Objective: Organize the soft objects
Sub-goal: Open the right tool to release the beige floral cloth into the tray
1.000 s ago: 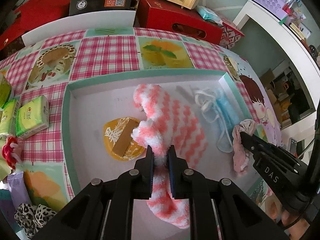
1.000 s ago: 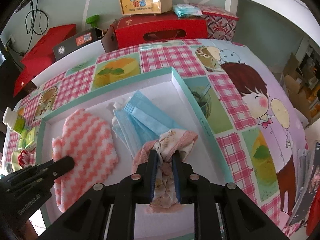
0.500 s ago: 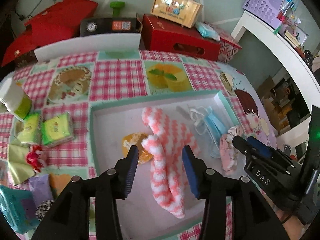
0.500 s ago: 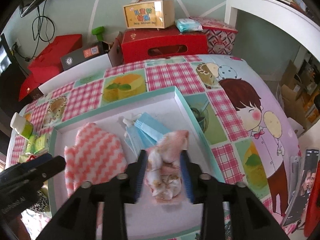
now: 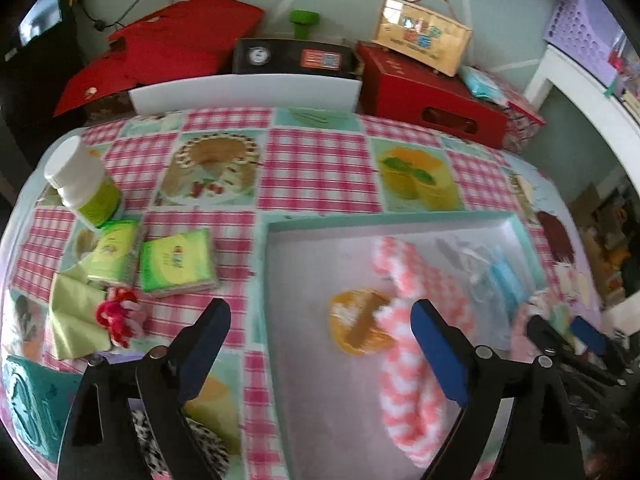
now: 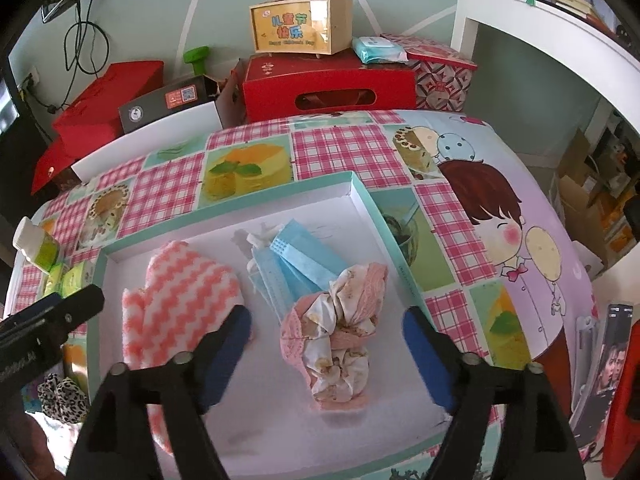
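A shallow teal-rimmed white tray [image 6: 368, 196] [image 5: 340, 222] lies on the checked tablecloth. In it lie a pink-and-white zigzag fluffy cloth [image 6: 180, 308] [image 5: 408, 344], blue face masks [image 6: 296, 264] [image 5: 500, 280] and a pink floral scrunchie [image 6: 340, 332]. My right gripper [image 6: 326, 354] is open and empty, raised above the scrunchie. My left gripper [image 5: 320, 344] is open and empty, raised over the tray's left edge, with the fluffy cloth under its right finger. A red hair tie [image 5: 118, 316] and a leopard scrunchie [image 6: 60, 396] lie left of the tray.
Green tissue packs [image 5: 176, 260], a green-and-white bottle [image 5: 82, 184] and a light green cloth [image 5: 76, 316] lie left of the tray. Red boxes [image 6: 328, 84] and a wooden case [image 6: 300, 26] stand behind the table. A yellow sticker [image 5: 360, 328] lies in the tray.
Both grippers opened, let go of the fluffy cloth and the floral scrunchie in the tray, and pulled back upward. The left view has swung to the left.
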